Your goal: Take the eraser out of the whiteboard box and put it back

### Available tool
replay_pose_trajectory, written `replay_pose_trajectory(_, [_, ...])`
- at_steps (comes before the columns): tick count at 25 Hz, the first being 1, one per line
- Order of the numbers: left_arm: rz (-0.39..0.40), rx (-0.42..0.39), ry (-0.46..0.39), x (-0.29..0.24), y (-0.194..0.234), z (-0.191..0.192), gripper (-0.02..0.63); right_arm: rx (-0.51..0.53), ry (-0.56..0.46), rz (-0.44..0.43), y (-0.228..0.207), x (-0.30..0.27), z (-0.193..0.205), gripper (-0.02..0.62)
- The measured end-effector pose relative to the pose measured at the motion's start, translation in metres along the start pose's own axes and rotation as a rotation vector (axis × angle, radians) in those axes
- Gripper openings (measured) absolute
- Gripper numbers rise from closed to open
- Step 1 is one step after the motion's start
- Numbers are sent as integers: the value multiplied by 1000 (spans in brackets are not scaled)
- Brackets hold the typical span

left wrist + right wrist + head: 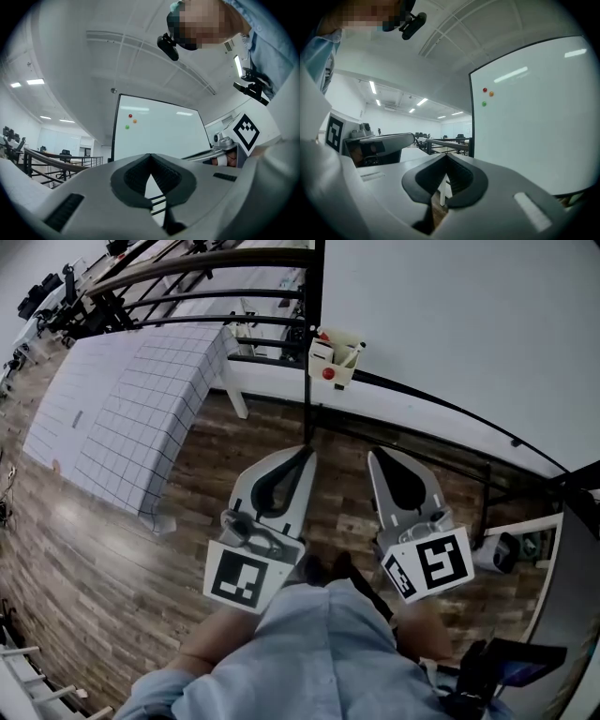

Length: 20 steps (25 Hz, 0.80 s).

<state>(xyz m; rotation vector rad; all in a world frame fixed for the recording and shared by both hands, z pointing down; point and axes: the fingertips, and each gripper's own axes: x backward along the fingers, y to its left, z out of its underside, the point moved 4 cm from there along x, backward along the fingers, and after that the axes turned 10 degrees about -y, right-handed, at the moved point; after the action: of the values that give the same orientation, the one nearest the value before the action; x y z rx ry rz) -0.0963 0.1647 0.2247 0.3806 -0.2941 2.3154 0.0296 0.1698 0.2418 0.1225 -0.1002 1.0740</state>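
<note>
A small cream whiteboard box (pixel 336 354) hangs on the left edge of the whiteboard (pixel 450 324), with a red round piece (pixel 328 373) on its front. What lies inside the box is too small to make out, and I cannot pick out the eraser. My left gripper (pixel 306 454) and right gripper (pixel 374 457) are side by side below the box, both pointing toward it and well short of it. Both are shut with nothing between the jaws. The left gripper (pixel 150 155) faces the whiteboard (pixel 159 133). The right gripper (pixel 446 156) also faces the whiteboard (pixel 534 122).
A table under a grid-patterned cloth (pixel 131 399) stands at the left, with black railings (pixel 187 282) behind it. The whiteboard's black stand bar (pixel 422 442) crosses the wooden floor (pixel 112 559) ahead. Red, orange and green magnets (pixel 131 120) stick on the board.
</note>
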Motion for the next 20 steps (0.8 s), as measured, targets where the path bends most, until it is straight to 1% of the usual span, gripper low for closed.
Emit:
replay_pose_trajectory(6, [1,19,17,-18,13,16,-2,-1,8,18,-18,-16,6,2])
replay_pose_trajectory(13, [-3,1,55,-58,32,45,-2,1,-3,36,-63,-42,20,2])
replay_pose_trajectory(16, [-6,-16,66,-85,41,56,-2,-5,-12,19,-86,-60,23,2])
replay_pose_trajectory(20, [-24,-45,77,-121,58,65,-2,-18,-17,-33,-110,-93,30,2])
